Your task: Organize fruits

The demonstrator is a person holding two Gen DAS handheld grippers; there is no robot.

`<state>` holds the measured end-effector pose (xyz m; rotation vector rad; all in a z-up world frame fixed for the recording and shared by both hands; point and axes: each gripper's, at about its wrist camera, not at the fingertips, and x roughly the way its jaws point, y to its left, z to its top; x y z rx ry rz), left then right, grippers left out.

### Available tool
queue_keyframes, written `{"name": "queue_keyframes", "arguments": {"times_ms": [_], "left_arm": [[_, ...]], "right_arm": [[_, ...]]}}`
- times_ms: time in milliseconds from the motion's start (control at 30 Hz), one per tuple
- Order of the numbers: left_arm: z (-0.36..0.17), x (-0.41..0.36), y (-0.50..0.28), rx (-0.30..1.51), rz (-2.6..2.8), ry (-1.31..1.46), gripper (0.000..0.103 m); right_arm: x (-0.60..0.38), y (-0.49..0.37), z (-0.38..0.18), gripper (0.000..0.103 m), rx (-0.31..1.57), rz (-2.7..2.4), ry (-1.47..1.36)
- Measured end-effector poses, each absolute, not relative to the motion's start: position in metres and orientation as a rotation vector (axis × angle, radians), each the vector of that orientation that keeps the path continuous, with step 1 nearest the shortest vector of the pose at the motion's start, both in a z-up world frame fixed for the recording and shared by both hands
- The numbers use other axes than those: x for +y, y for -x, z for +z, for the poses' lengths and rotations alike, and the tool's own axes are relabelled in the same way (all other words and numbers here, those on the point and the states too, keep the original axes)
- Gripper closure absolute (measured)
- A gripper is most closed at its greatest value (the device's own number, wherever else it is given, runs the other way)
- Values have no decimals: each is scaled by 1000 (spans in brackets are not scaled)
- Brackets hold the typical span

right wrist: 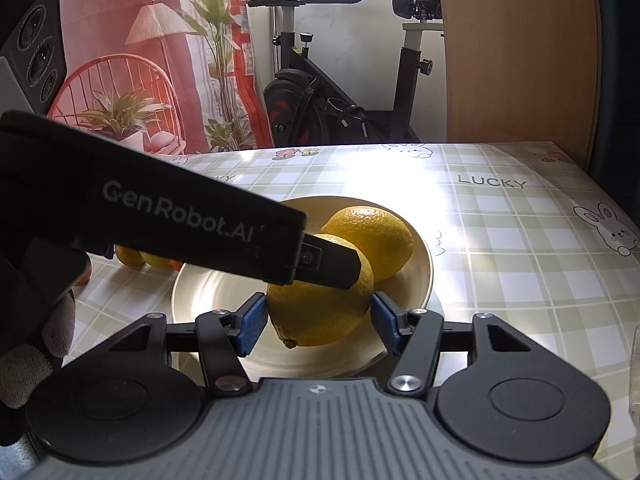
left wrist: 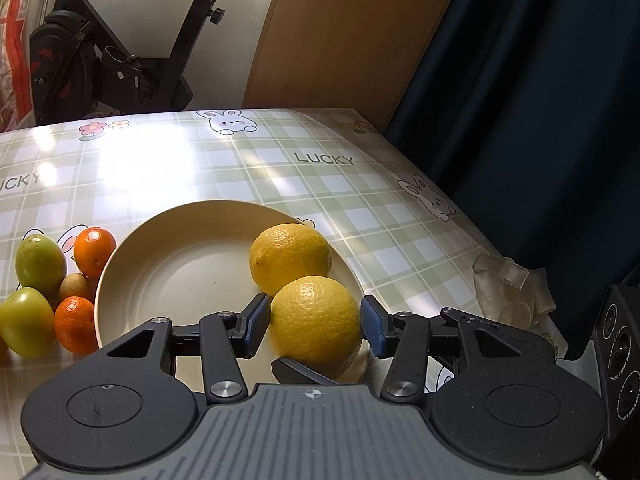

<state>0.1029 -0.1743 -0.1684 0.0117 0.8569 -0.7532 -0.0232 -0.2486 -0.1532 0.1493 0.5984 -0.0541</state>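
Right wrist view shows the near lemon (right wrist: 320, 312) on the plate (right wrist: 420, 280), between the spread pads of the right tool (right wrist: 319, 322); firm, waxy and round, it probably grips best across its middle.

I see two lemons (left wrist: 316, 322) in the plate (left wrist: 160, 264) on the desk (left wrist: 360, 208), one behind the other. More fruits (left wrist: 60, 280) sit on the desk, left of the plate.
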Motion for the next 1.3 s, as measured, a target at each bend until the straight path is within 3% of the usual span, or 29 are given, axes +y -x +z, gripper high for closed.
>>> {"name": "queue_keyframes", "arguments": {"times_ms": [633,1300], "left_arm": [[-175,-174,-104,885,-752,16,48],[-127,-15,-95,708,-359,131,47]], "right_arm": [[-243,23,-156,42,599,-135,-97],[-207,28,-139,38,487,-32,-32]]}}
